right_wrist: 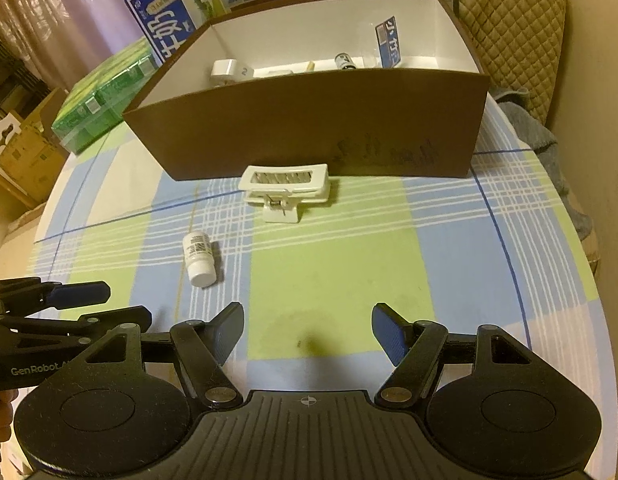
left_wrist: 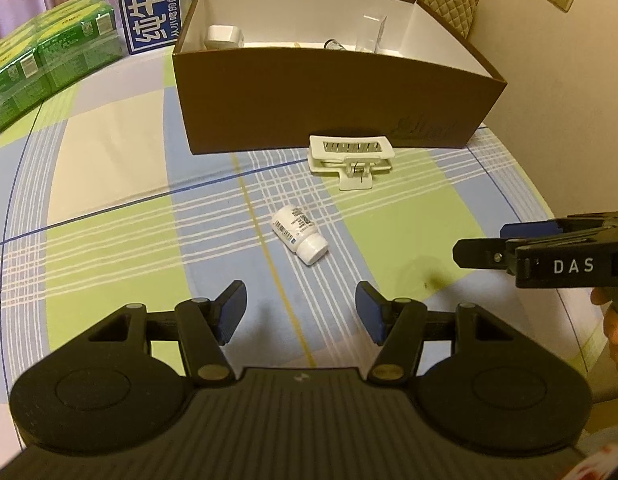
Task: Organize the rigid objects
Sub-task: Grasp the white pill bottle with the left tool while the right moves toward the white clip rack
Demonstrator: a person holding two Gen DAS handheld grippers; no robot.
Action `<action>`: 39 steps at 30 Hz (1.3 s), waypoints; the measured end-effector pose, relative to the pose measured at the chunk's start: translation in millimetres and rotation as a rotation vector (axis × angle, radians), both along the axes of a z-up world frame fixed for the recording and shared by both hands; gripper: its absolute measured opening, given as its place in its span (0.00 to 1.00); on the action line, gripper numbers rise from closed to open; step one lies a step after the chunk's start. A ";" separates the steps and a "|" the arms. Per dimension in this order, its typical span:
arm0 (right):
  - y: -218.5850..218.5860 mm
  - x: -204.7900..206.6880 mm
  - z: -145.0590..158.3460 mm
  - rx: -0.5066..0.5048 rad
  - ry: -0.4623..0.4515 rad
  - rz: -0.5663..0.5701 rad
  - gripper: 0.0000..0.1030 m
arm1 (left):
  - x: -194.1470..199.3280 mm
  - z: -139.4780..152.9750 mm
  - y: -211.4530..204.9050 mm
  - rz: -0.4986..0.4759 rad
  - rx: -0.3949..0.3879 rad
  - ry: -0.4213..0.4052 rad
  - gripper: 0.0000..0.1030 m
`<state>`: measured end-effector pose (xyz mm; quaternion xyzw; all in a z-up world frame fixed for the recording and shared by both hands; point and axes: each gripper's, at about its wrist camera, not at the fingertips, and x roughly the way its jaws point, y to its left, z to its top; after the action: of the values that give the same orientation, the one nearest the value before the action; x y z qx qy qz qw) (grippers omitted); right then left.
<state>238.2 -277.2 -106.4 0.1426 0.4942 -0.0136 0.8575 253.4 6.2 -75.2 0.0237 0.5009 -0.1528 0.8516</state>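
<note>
two things are left out on the bench: a small white bottle lying on its side, and a white clip just in front of the brown box, very near its wall. some things are already seen inside the box. both tongs are held spread apart with nothing between them; the left tongs are pointed down at the bottle, and the right tongs are held over bare cloth, with the clip ahead of them. it is judged that the bottle is to be picked up next. it should be caught across its round body, not at the cap end, so it is not squeezed out like a slippery pea. the pads should be brought down on both sides first, then closed slowly, since a lying bottle can be rolled away by one early touch. the clip can be taken by its flat top frame.
</note>
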 end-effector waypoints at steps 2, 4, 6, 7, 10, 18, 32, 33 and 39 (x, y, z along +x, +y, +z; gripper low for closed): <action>-1.5 1.1 -2.8 0.002 0.007 -0.004 0.66 | 1.5 -3.5 -1.3 -0.007 0.003 0.000 0.55; -3.0 2.3 -5.3 0.003 0.013 -0.009 0.66 | 2.6 -8.0 -2.8 -0.030 0.002 -0.012 0.55; -5.2 3.7 -8.8 0.003 0.021 -0.015 0.66 | 4.8 -14.2 -4.0 -0.048 0.018 -0.028 0.55; -5.9 4.3 -10.4 0.003 0.024 -0.020 0.66 | 6.1 -17.3 -4.8 -0.060 0.028 -0.035 0.55; -9.0 6.3 -15.8 0.003 0.037 -0.031 0.66 | 10.7 -26.7 -7.2 -0.092 0.058 -0.049 0.55; -18.0 11.4 -29.1 0.007 0.075 -0.061 0.66 | 27.9 -39.5 -16.6 -0.213 0.072 -0.095 0.55; -29.7 17.4 -40.4 0.012 0.113 -0.119 0.66 | 56.3 -54.4 -22.9 -0.352 0.101 -0.148 0.55; -29.4 18.3 -40.6 0.011 0.113 -0.119 0.66 | 56.7 -55.7 -23.4 -0.361 0.098 -0.152 0.55; -23.2 28.5 -39.6 0.006 0.088 -0.093 0.66 | 58.7 -60.4 -18.1 -0.334 0.082 -0.123 0.41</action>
<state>266.8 -300.4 -146.0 0.1672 0.5242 -0.0584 0.8330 312.2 -12.0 -135.6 0.1505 0.4427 -0.2698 0.8418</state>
